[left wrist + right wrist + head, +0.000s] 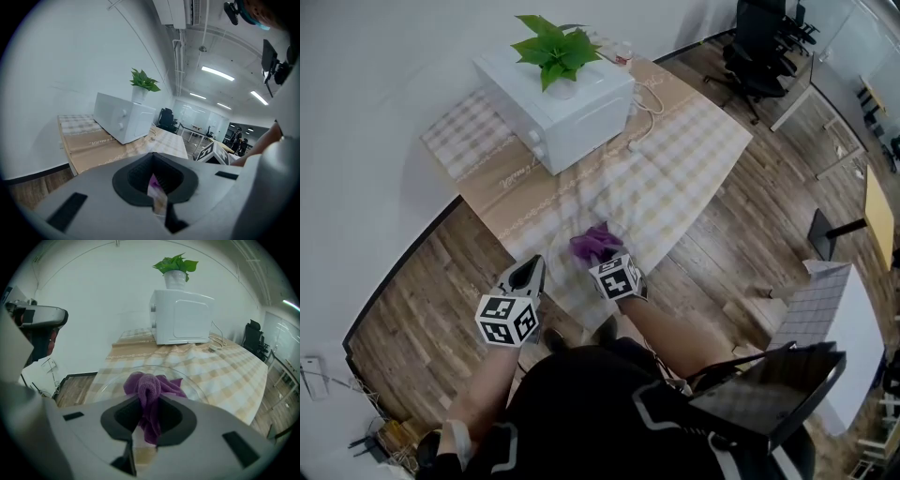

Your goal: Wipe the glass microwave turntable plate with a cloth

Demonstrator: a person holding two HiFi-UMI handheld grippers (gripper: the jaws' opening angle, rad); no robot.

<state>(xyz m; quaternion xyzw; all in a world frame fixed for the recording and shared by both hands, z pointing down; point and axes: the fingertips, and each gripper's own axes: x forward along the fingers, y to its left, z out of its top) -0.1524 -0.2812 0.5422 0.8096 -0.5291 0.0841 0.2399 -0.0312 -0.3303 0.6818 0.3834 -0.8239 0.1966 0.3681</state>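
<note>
A clear glass turntable plate (193, 384) lies on the checked tablecloth (675, 159) near the table's front edge. My right gripper (602, 259) is shut on a bunched purple cloth (594, 243), which rests on the plate. In the right gripper view the cloth (149, 387) hangs between the jaws of the right gripper (147, 427). My left gripper (532, 269) sits at the plate's near-left rim. In the left gripper view the jaws of the left gripper (158, 194) stand closed on a thin see-through sliver, with purple showing through it.
A white microwave (558, 98) with a potted plant (551, 49) on top stands at the back of the table, a cable (649, 103) beside it. Wooden floor surrounds the table. Office chairs (759, 42) stand far right. A grid-topped table (825, 319) is near my right side.
</note>
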